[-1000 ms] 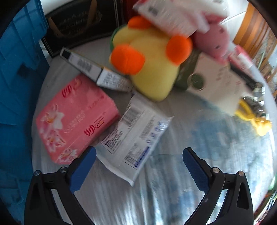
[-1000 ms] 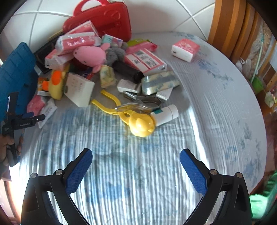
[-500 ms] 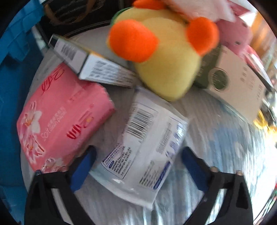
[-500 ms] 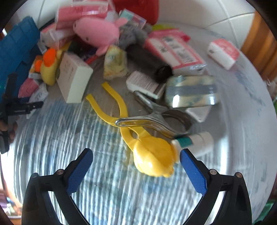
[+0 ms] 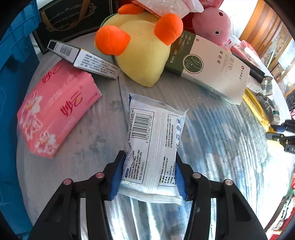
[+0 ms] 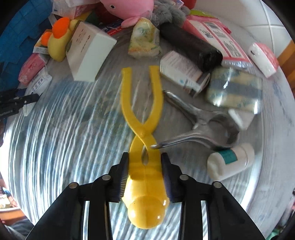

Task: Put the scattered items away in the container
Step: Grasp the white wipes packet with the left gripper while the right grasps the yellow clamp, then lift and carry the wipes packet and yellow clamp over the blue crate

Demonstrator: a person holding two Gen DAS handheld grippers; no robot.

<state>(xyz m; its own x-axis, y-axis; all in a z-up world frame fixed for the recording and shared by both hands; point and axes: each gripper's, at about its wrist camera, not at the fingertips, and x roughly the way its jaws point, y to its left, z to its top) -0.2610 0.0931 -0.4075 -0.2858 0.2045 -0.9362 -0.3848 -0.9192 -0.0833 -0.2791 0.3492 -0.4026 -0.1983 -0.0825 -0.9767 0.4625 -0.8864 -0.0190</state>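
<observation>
My left gripper (image 5: 148, 175) is shut on a white wipes packet (image 5: 153, 145) with a barcode, which lies on the blue-patterned cloth. A blue container (image 5: 12, 77) stands along the left edge. My right gripper (image 6: 144, 175) is shut on a yellow plastic scoop tong (image 6: 143, 140), gripping it just above its round ball end; its two handles point away from me. The wipes packet also shows in the right wrist view (image 6: 39, 83), with the left gripper's black body beside it.
Near the packet lie a pink tissue pack (image 5: 55, 109), a long white box (image 5: 83, 59), a yellow plush duck (image 5: 140, 55) and a green-white box (image 5: 212, 66). By the tong lie metal tongs (image 6: 201, 127), a white bottle (image 6: 230, 162), a black roll (image 6: 189, 48), and a pink plush (image 6: 129, 9).
Both grippers moved forward and shut: the left on the wipes packet, the right on the yellow tong. Both were open a second ago.
</observation>
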